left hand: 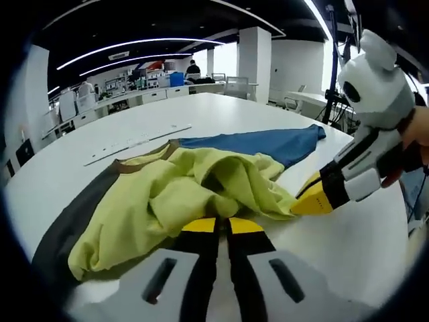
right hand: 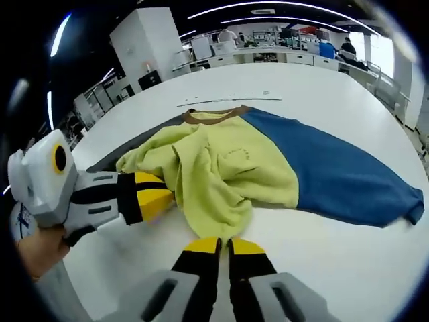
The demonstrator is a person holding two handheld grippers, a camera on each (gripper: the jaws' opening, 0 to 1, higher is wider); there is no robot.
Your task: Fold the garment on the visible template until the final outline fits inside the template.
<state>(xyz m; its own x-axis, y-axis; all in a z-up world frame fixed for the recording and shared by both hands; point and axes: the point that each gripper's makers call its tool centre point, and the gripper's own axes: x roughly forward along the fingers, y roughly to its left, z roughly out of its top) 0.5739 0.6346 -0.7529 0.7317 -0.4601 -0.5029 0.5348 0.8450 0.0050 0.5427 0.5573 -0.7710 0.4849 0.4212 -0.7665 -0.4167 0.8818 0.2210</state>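
The garment (left hand: 201, 181) lies crumpled on the white table (left hand: 348, 248). It is a sweatshirt with a yellow-green middle, a blue sleeve (left hand: 268, 142), a dark grey side (left hand: 80, 215) and a brown collar (right hand: 211, 115). My left gripper (left hand: 223, 225) is shut on the yellow fabric's near edge. My right gripper (right hand: 224, 245) is shut on the yellow hem (right hand: 231, 225) from the opposite side. The right gripper (left hand: 310, 199) enters the left gripper view from the right, at the fabric's corner. The left gripper (right hand: 161, 191) enters the right gripper view from the left, held by a hand (right hand: 40, 251).
A pale flat strip (left hand: 137, 142) lies on the table beyond the collar, and it is also the strip (right hand: 228, 100) in the right gripper view. Desks, chairs and people stand far behind in the room. Bare tabletop (right hand: 348, 268) surrounds the garment.
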